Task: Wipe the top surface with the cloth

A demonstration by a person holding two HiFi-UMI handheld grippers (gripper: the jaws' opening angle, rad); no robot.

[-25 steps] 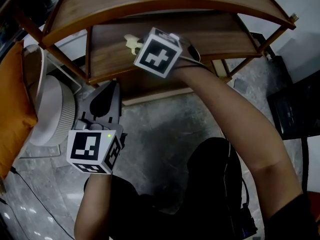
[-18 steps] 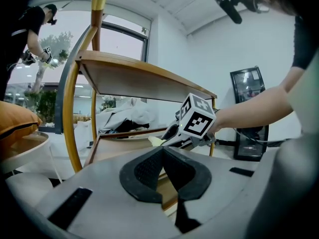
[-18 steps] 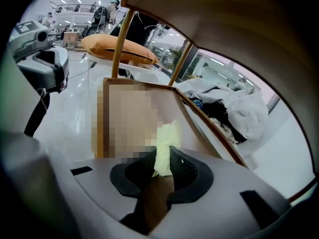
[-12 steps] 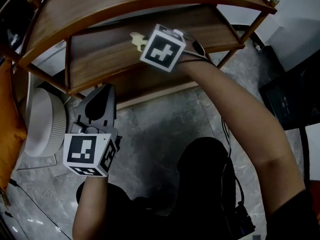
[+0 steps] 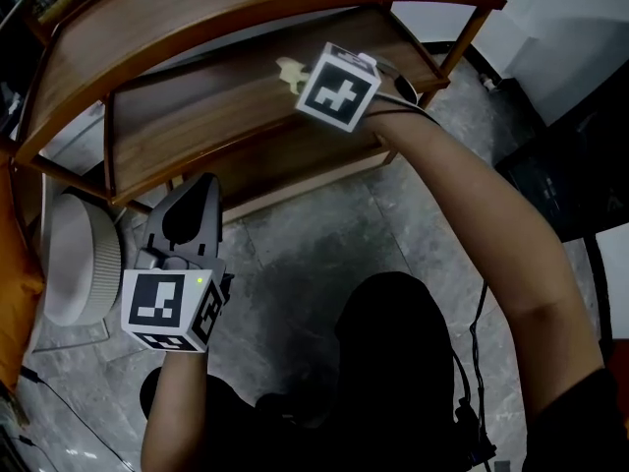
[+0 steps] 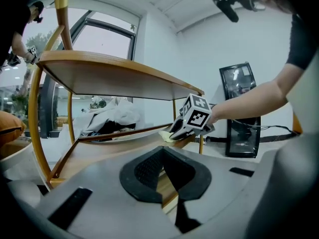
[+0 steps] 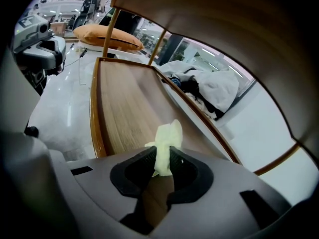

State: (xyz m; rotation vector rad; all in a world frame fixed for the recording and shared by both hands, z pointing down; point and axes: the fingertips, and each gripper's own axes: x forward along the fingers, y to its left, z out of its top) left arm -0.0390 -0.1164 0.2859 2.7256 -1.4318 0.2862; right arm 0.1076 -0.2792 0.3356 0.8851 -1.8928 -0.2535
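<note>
Overhanging top shelf (image 5: 246, 8) — cloth (image 7: 167, 146) beneath

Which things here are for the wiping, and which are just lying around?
For the job: pale yellow cloth, right gripper pinching it, brown wooden shelf unit.
Lying about: round white appliance, orange cushion, black standing screen, white fabric heap.

smooth wood shelf (image 7: 124, 98), soft cloth (image 7: 168, 133), matt plastic right claw (image 7: 162, 157), glossy stone floor (image 5: 314, 234)
</note>
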